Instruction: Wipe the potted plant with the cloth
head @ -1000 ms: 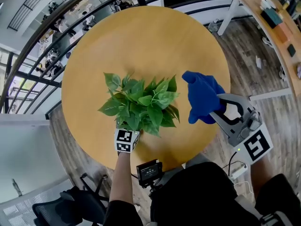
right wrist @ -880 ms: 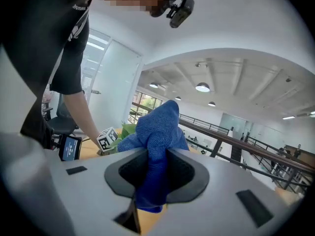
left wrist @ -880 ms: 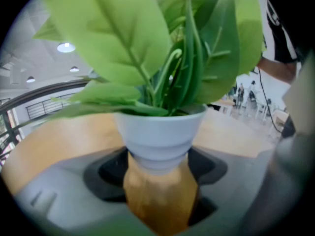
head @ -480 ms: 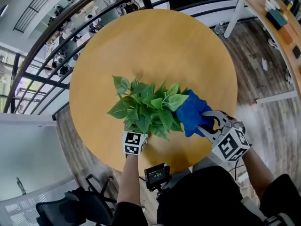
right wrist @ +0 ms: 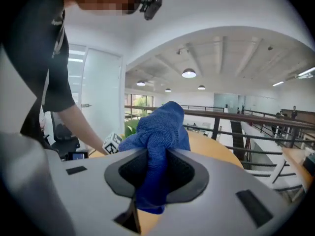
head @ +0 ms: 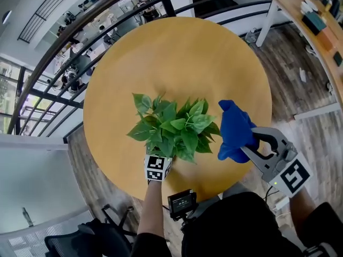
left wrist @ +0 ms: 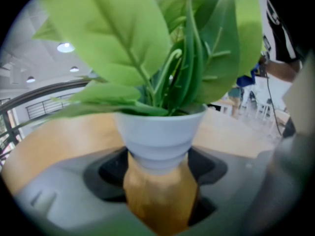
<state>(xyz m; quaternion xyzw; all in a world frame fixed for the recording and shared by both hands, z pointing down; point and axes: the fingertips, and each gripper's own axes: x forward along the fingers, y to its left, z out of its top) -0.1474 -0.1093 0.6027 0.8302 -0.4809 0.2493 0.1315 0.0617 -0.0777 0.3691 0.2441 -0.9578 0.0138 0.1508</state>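
- The left gripper (left wrist: pixel 158 173) has its fingers (left wrist: pixel 106 170) spread wide and set against both sides of the white pot (left wrist: pixel 158 132) near its base
- The pot stands upright between those fingers on the round wooden counter (head: pixel 177 58)
- The potted plant (head: pixel 177 127) has green leaves (left wrist: pixel 123 48) that rise above the left fingers and spread over them, so the head view hides the fingertips
- The right gripper (right wrist: pixel 156 173) has its fingers closed narrow on a blue cloth (right wrist: pixel 160 127), which bunches up ahead of the fingertips while a short end hangs below them
- In the head view the cloth, ahead of the right fingers, sits just beside the outer leaves; whether it touches them I cannot tell
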